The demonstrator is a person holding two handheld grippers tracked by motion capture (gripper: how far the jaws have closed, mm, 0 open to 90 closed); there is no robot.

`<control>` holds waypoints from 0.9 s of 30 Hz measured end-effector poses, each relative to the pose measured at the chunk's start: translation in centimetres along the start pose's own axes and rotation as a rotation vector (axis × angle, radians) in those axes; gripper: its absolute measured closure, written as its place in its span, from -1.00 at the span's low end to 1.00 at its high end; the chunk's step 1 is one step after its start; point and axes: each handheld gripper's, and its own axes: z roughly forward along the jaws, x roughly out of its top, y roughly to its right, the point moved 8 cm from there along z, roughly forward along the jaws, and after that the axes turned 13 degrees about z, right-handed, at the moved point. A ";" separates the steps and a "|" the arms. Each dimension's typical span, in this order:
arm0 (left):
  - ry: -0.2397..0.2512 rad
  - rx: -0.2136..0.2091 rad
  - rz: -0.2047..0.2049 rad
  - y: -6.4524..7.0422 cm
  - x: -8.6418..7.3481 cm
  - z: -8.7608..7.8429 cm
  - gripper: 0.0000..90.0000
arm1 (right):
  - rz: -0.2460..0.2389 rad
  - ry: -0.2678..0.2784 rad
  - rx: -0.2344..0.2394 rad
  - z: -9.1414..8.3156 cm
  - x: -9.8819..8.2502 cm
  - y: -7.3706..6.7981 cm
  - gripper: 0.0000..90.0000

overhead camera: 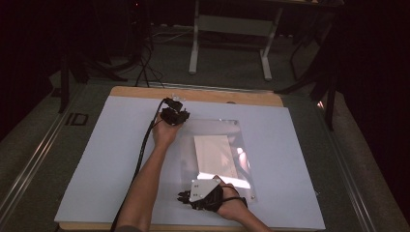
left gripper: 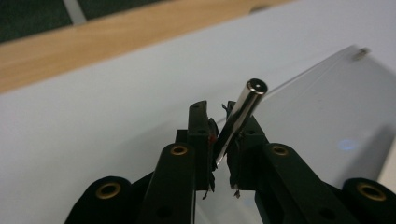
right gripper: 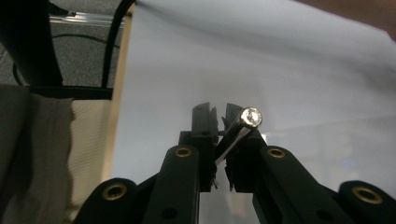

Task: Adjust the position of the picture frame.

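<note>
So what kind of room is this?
Probably a lab or workshop: a wooden table under a pale blue sheet, black cables on grey carpet, and a white metal desk frame behind.

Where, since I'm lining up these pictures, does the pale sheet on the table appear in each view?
High view: the pale sheet covers the tabletop, centre.
Left gripper view: it spreads behind the jaws, left and centre.
Right gripper view: it spans the upper right.
Shared landmark: the wooden table edge bordering the sheet.
</note>
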 end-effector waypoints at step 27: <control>0.089 -0.041 -0.085 -1.4 -3.5 -2.9 0.28 | 0.086 -0.035 0.053 0.8 -1.6 0.8 0.18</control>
